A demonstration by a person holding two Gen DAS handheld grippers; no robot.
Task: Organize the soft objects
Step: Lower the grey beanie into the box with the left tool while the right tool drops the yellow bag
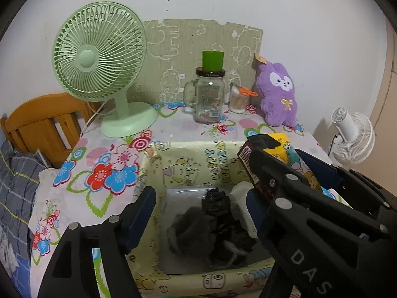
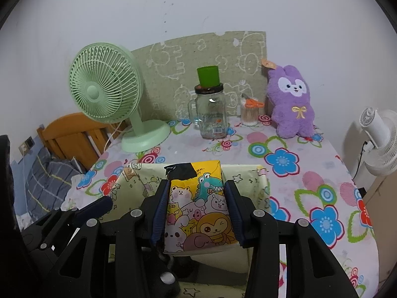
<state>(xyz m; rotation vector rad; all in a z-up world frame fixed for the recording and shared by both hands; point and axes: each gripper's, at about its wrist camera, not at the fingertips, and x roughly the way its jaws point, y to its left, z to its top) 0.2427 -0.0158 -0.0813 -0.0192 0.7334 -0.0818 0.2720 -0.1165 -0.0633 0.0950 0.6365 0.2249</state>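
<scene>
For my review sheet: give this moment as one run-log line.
left gripper: open, empty, over storage box | right gripper: shut on cartoon tissue pack, above box | purple plush: on table, untouched

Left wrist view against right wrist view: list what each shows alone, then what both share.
Left only: dark soft items in the box, the open left gripper above them.
Right only: the cartoon face of the pack, the right gripper shut on it.
Both: green fan, jar, purple plush, floral cloth.
</scene>
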